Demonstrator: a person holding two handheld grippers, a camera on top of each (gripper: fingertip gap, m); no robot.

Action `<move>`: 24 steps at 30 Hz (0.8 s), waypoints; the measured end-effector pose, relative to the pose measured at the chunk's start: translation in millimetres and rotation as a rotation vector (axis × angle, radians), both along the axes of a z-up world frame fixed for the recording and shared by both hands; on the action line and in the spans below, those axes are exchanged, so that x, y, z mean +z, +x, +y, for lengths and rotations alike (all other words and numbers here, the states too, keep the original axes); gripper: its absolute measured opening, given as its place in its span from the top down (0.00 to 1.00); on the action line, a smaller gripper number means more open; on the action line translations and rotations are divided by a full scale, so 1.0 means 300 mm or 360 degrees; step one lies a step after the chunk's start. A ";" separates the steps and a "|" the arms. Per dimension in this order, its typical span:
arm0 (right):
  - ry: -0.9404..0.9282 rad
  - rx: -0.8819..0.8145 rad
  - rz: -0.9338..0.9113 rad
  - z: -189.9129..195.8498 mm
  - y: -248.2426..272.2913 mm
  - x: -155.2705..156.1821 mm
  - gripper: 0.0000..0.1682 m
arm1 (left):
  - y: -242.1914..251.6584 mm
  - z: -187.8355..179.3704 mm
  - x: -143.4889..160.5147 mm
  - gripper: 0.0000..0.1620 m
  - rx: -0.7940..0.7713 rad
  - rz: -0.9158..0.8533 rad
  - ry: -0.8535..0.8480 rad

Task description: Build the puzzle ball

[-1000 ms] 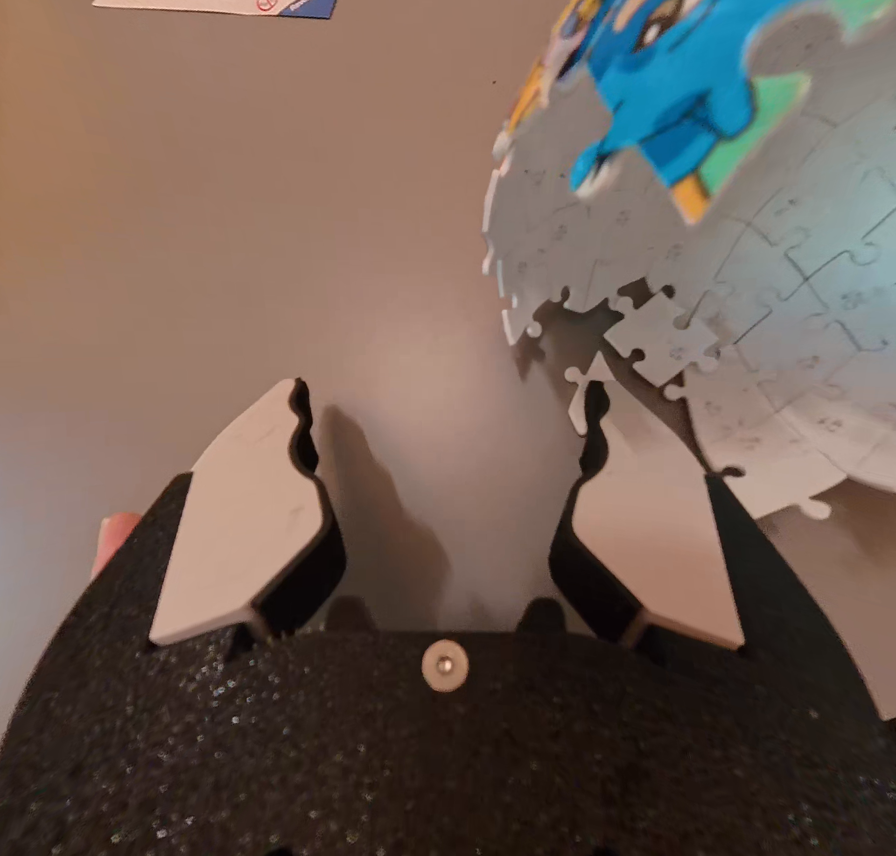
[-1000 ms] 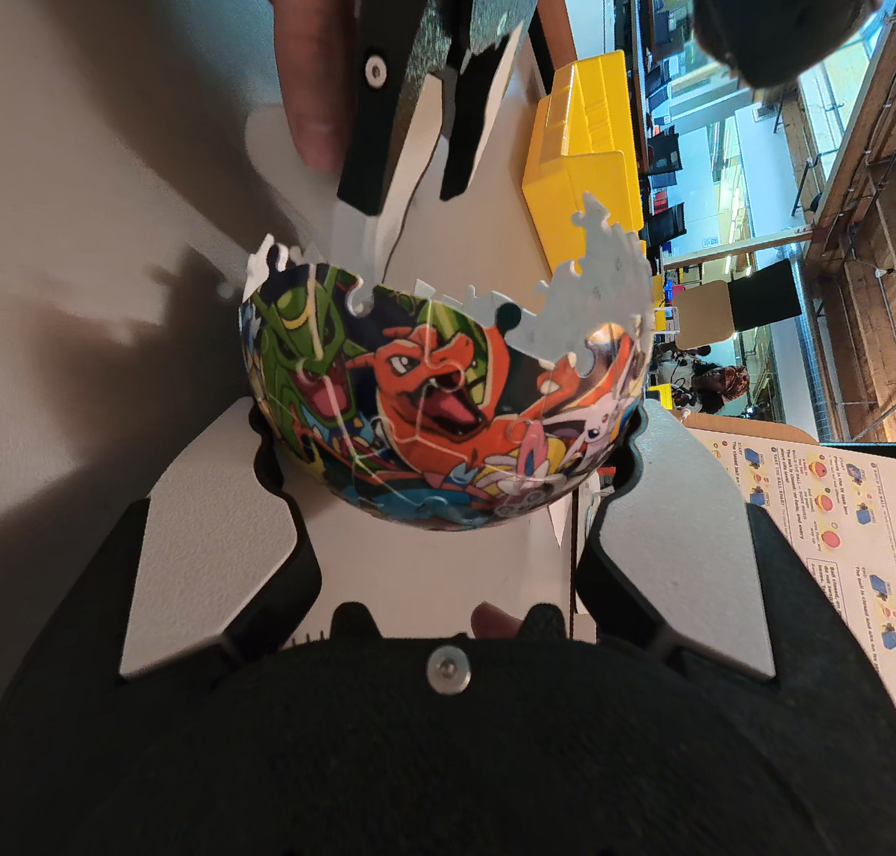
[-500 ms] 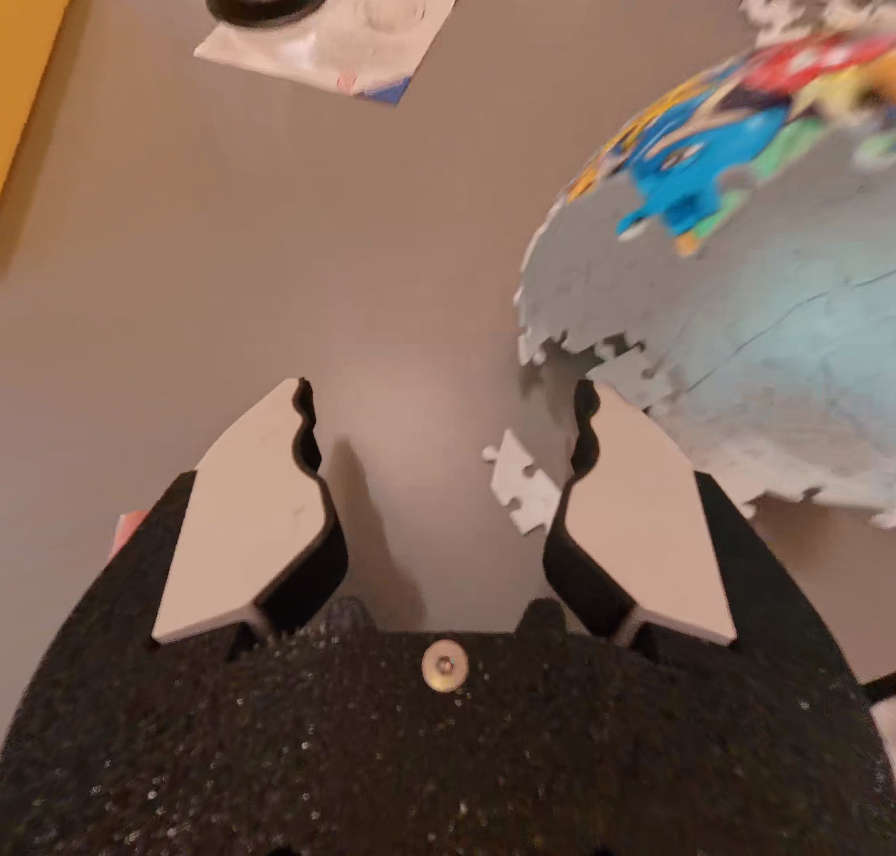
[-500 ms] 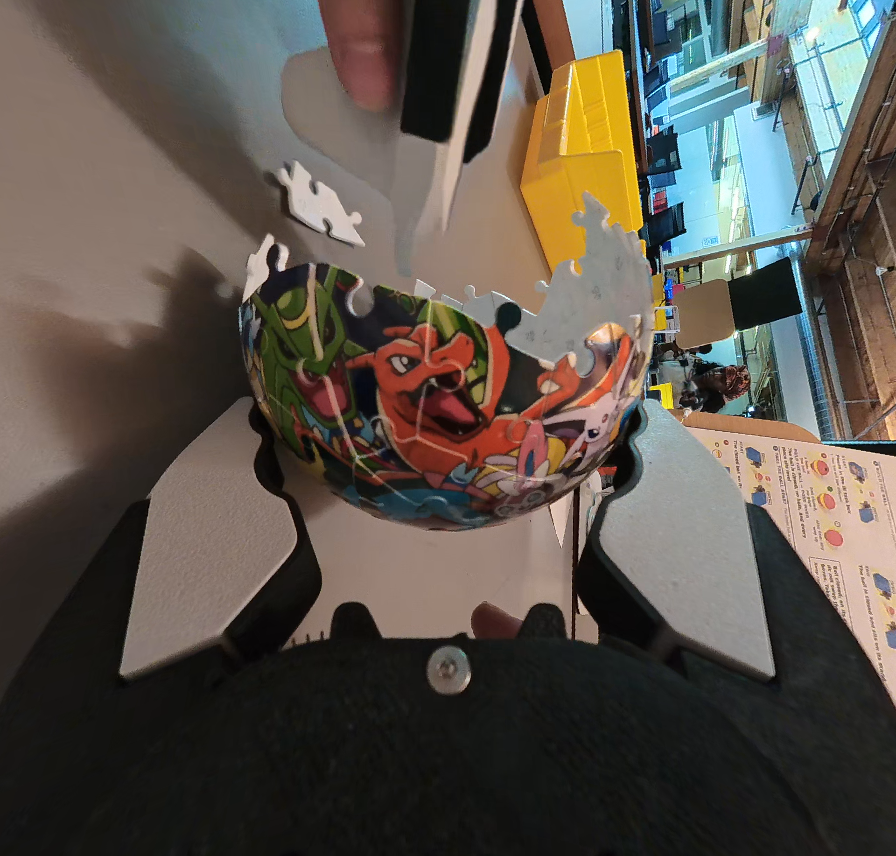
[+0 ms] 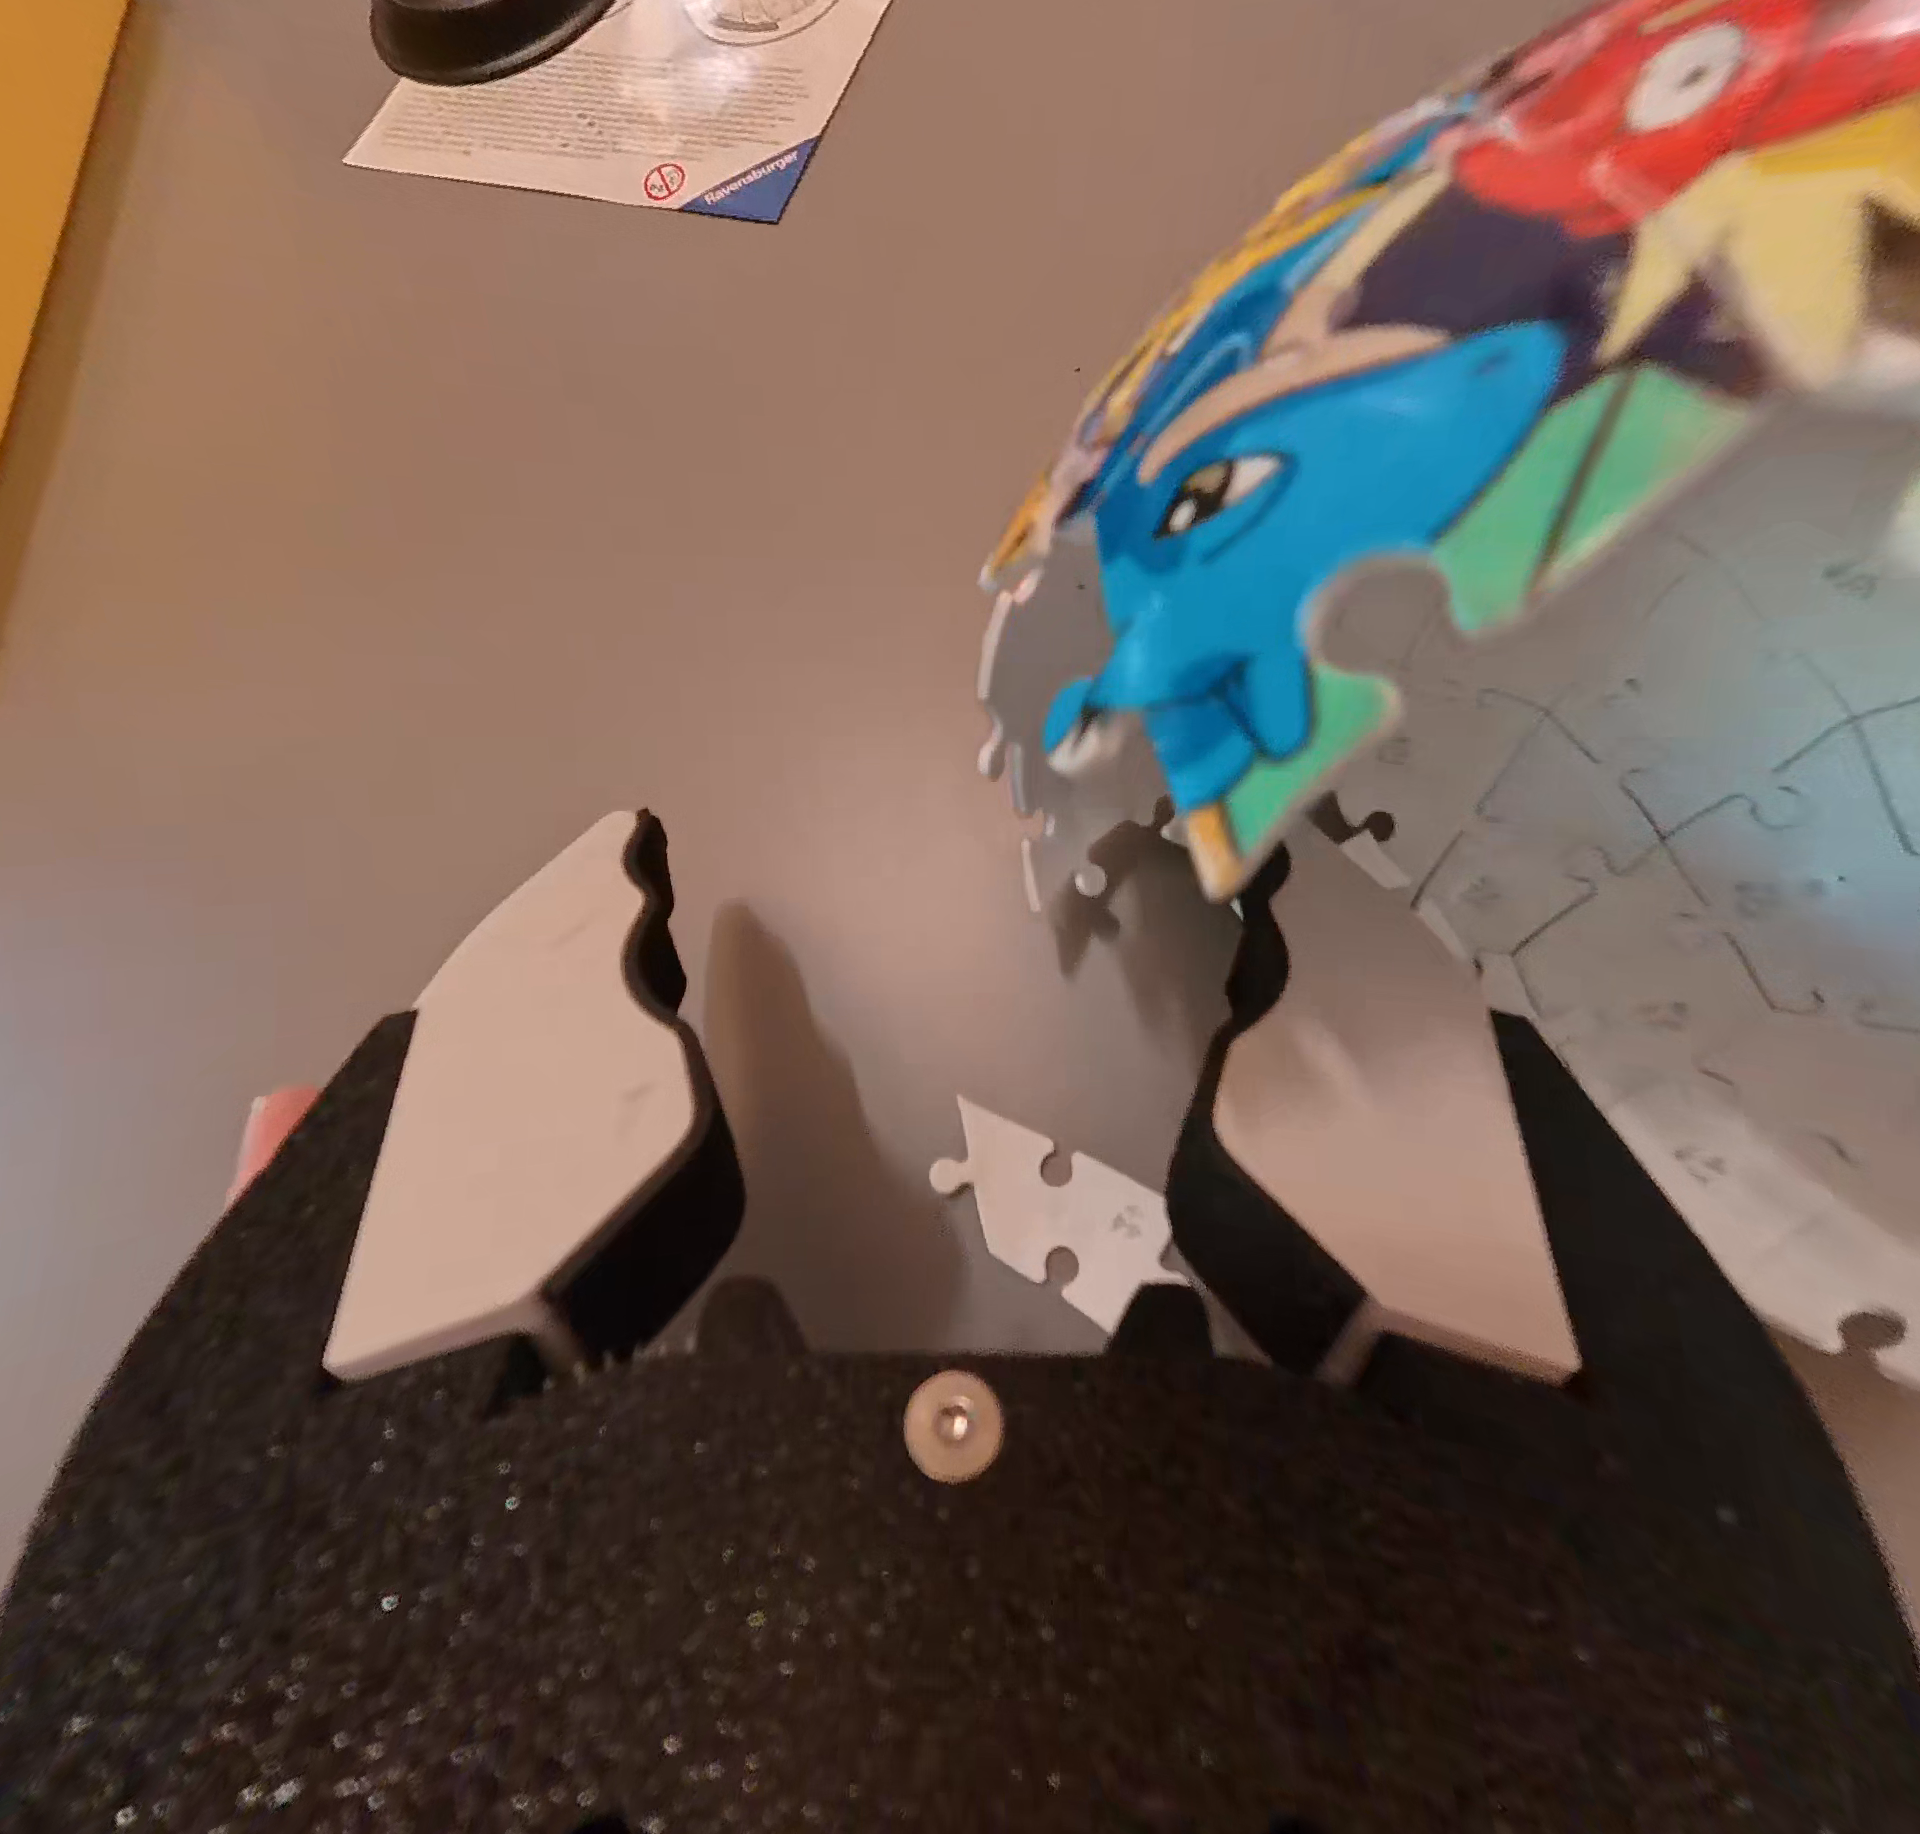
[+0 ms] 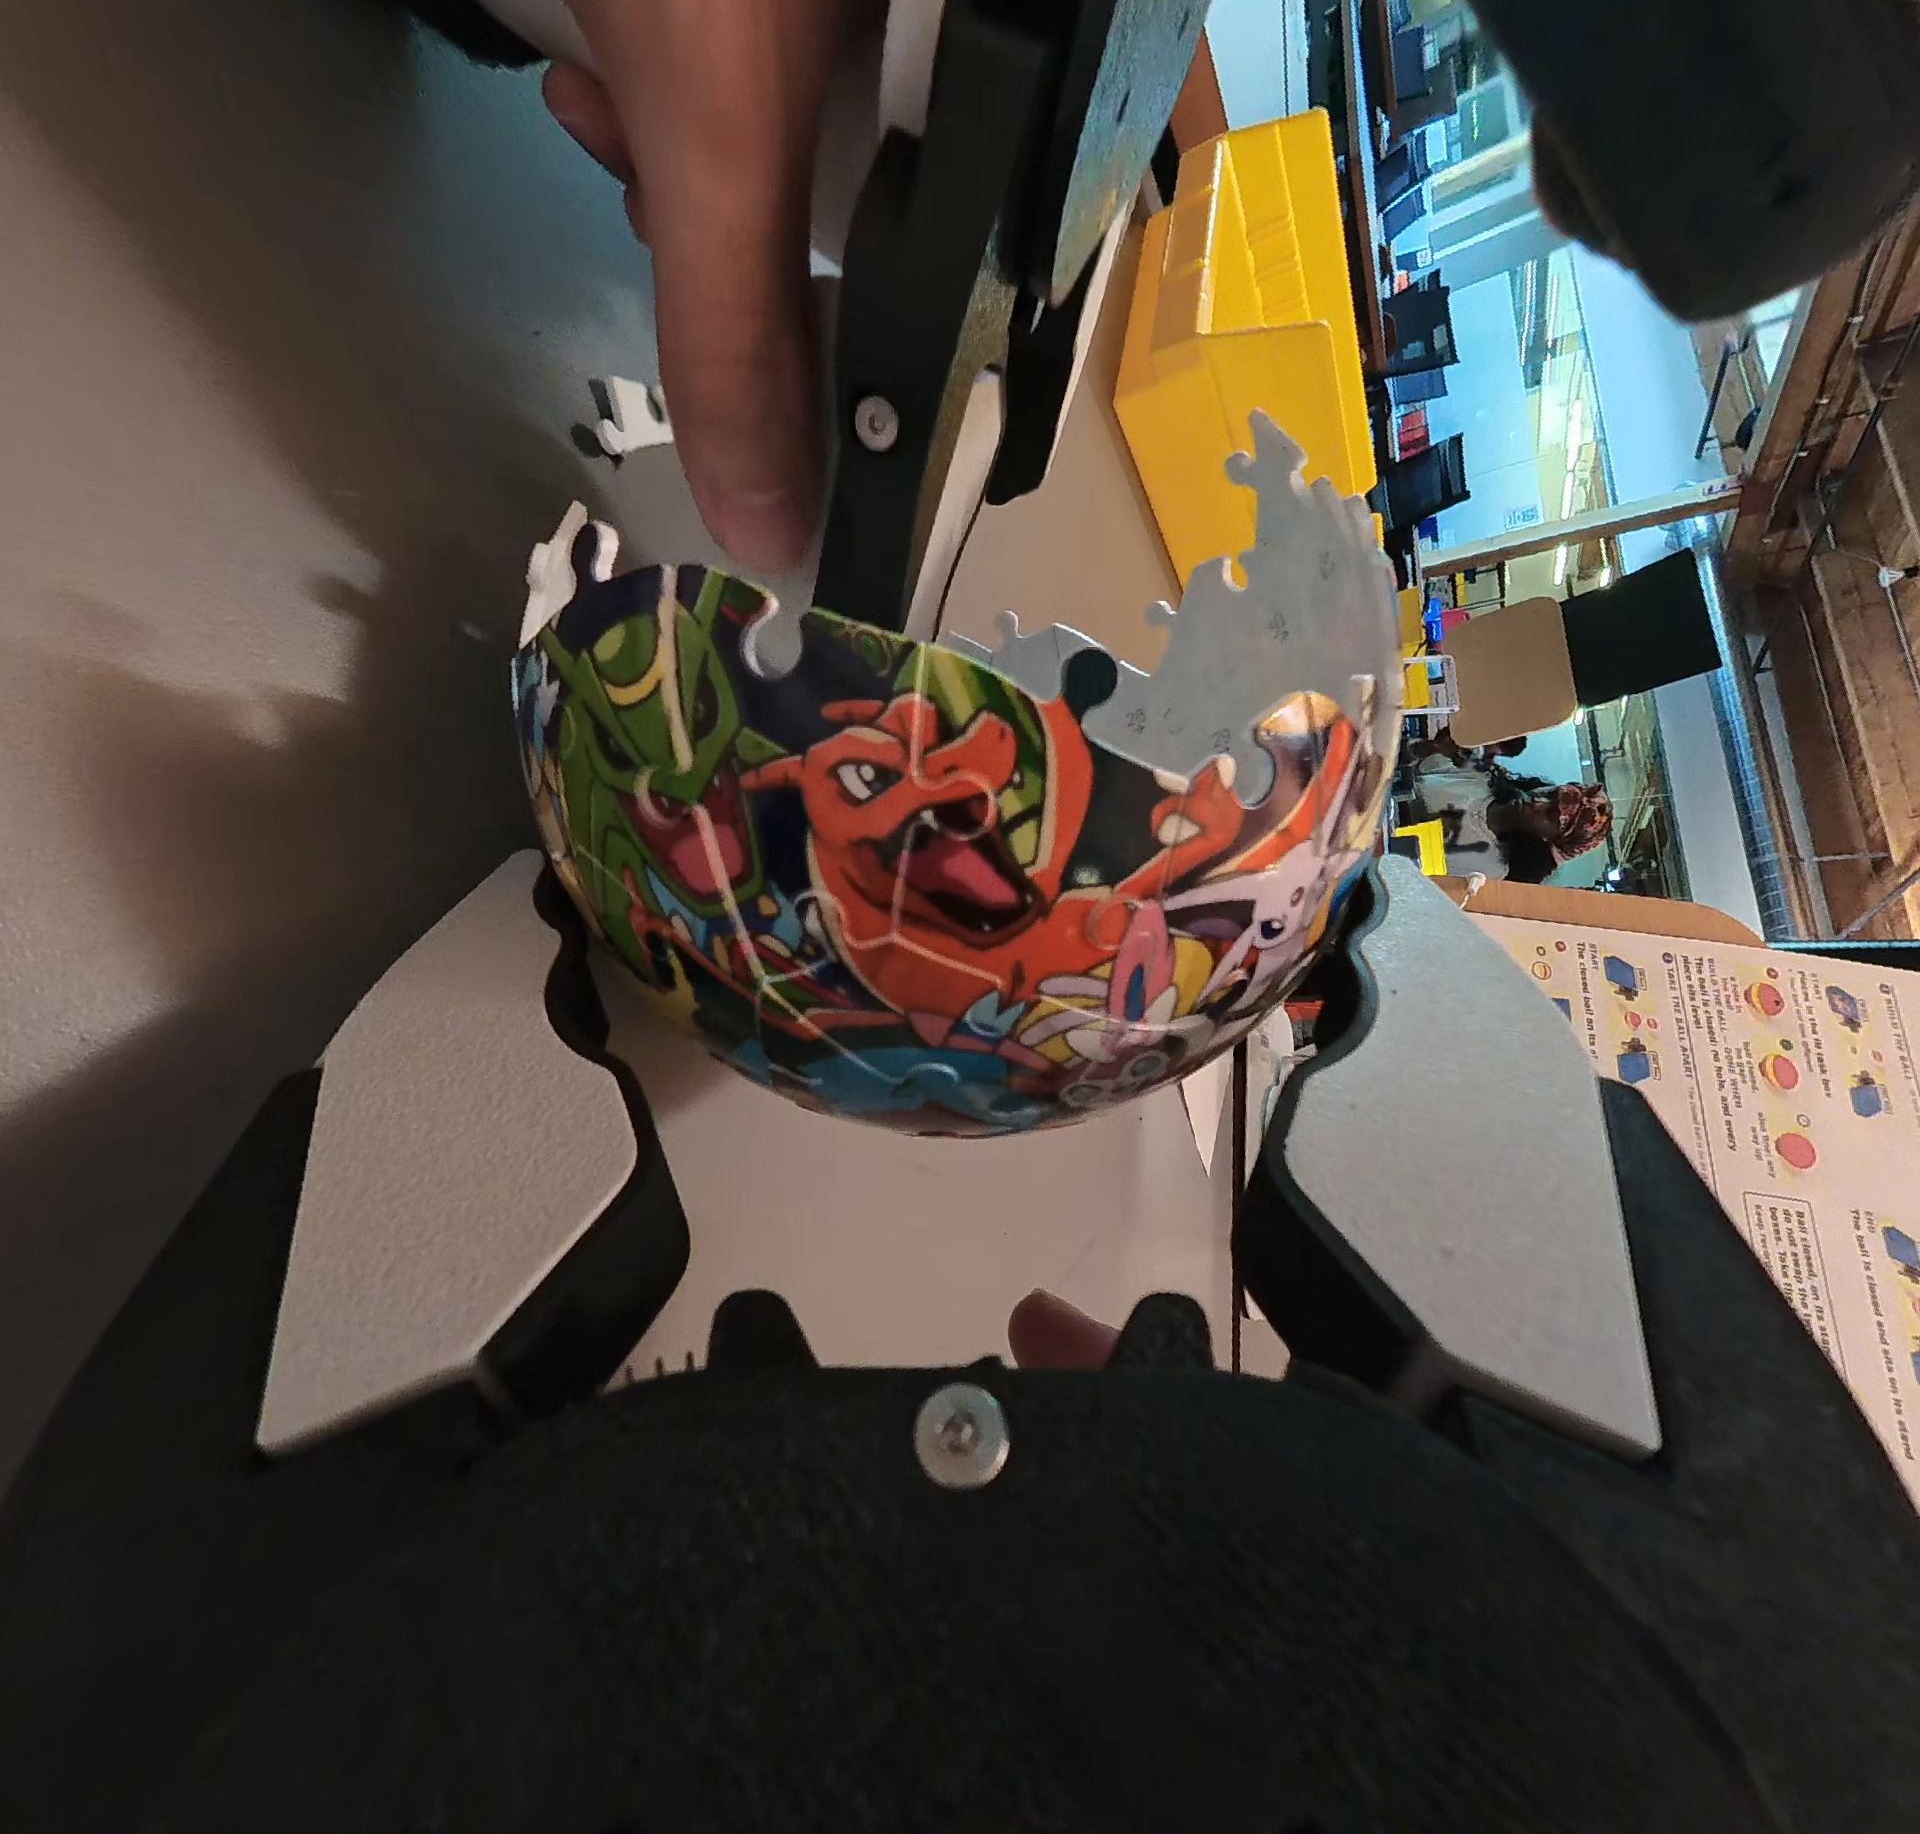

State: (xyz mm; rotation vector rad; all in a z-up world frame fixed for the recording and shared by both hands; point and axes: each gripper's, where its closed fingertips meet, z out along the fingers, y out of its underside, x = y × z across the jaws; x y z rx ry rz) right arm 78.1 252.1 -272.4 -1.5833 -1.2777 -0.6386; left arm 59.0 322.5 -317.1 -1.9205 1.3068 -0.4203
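Right tool (image 6: 961, 911) clamped on hollow puzzle ball (image 6: 935, 849); left tool (image 5: 951, 880) agape, loose piece (image 5: 1060, 1218) beneath

Right gripper (image 6: 961, 911) clamped around half-built puzzle ball (image 6: 935, 849), left gripper (image 6: 966, 413) just above its rim, yellow bins (image 6: 1247, 350) behind

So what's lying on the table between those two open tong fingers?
In the left wrist view, one loose white puzzle piece lies face down on the grey table between the open left tongs, near the right finger.
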 end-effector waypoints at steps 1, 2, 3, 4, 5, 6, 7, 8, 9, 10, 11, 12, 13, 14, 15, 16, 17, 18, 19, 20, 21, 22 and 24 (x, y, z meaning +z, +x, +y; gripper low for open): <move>0.0000 0.0000 0.0001 0.000 0.000 0.000 0.20 | 0.003 0.001 -0.008 0.36 -0.0002 0.0025 0.0005; -0.0002 0.0000 0.0002 0.000 0.000 -0.001 0.20 | 0.005 -0.001 -0.014 0.36 -0.0007 0.0049 0.0011; -0.0003 -0.0001 0.0005 0.000 0.001 -0.001 0.20 | 0.007 -0.002 -0.015 0.36 -0.0011 0.0060 0.0024; -0.0003 -0.0003 0.0009 0.000 0.002 -0.001 0.20 | 0.009 -0.001 -0.013 0.36 -0.0016 0.0061 0.0048; -0.0003 -0.0003 0.0010 0.000 0.002 -0.001 0.20 | 0.006 0.002 -0.010 0.35 -0.0017 0.0065 0.0076; -0.0003 -0.0004 0.0006 -0.001 0.004 -0.001 0.20 | 0.001 0.003 -0.009 0.34 -0.0017 0.0074 0.0095; -0.0003 -0.0006 0.0003 -0.001 0.005 -0.001 0.20 | -0.005 0.001 -0.011 0.34 -0.0020 0.0082 0.0101; -0.0002 -0.0008 0.0000 -0.001 0.007 -0.001 0.20 | -0.010 0.000 -0.010 0.34 -0.0013 0.0076 0.0102; -0.0002 -0.0010 0.0001 -0.001 0.008 -0.001 0.20 | -0.017 -0.001 -0.010 0.34 -0.0011 0.0074 0.0100; -0.0003 -0.0010 0.0002 0.000 0.008 -0.001 0.20 | -0.025 0.001 -0.009 0.35 -0.0007 0.0076 0.0103; -0.0004 -0.0011 0.0001 0.000 0.008 -0.001 0.20 | -0.032 0.003 -0.008 0.35 0.0000 0.0079 0.0109; -0.0002 -0.0011 -0.0004 0.000 0.008 -0.001 0.20 | -0.041 0.006 -0.008 0.35 0.0008 0.0084 0.0113; -0.0001 -0.0011 -0.0008 0.000 0.008 -0.001 0.20 | -0.049 0.008 -0.007 0.35 0.0020 0.0083 0.0116; -0.0002 -0.0011 -0.0010 0.000 0.008 0.000 0.20 | -0.055 0.008 -0.006 0.36 0.0028 0.0074 0.0112; -0.0001 -0.0011 -0.0010 0.000 0.008 0.000 0.20 | -0.059 0.004 -0.005 0.36 0.0028 0.0064 0.0100; -0.0002 -0.0012 -0.0009 0.000 0.008 -0.001 0.20 | -0.063 -0.001 -0.004 0.36 0.0025 0.0056 0.0086; -0.0002 -0.0012 -0.0009 0.000 0.008 -0.001 0.20 | -0.064 -0.008 -0.003 0.36 0.0016 0.0048 0.0072; -0.0002 -0.0011 -0.0010 0.000 0.008 -0.001 0.20 | -0.064 -0.017 -0.003 0.36 0.0000 0.0043 0.0059; -0.0003 -0.0011 -0.0010 0.000 0.008 -0.001 0.20 | -0.063 -0.025 -0.006 0.36 -0.0013 0.0051 0.0048; -0.0003 -0.0011 -0.0010 0.000 0.008 -0.001 0.20 | -0.063 -0.029 -0.011 0.36 -0.0021 0.0070 0.0044; -0.0003 -0.0011 -0.0011 0.000 0.007 -0.001 0.20 | -0.062 -0.028 -0.016 0.36 -0.0019 0.0090 0.0049; -0.0002 -0.0011 -0.0012 0.000 0.007 0.000 0.20 | -0.059 -0.025 -0.019 0.36 -0.0013 0.0100 0.0055; -0.0003 -0.0013 -0.0013 0.000 0.008 -0.001 0.20 | -0.048 -0.022 -0.019 0.35 -0.0012 0.0098 0.0051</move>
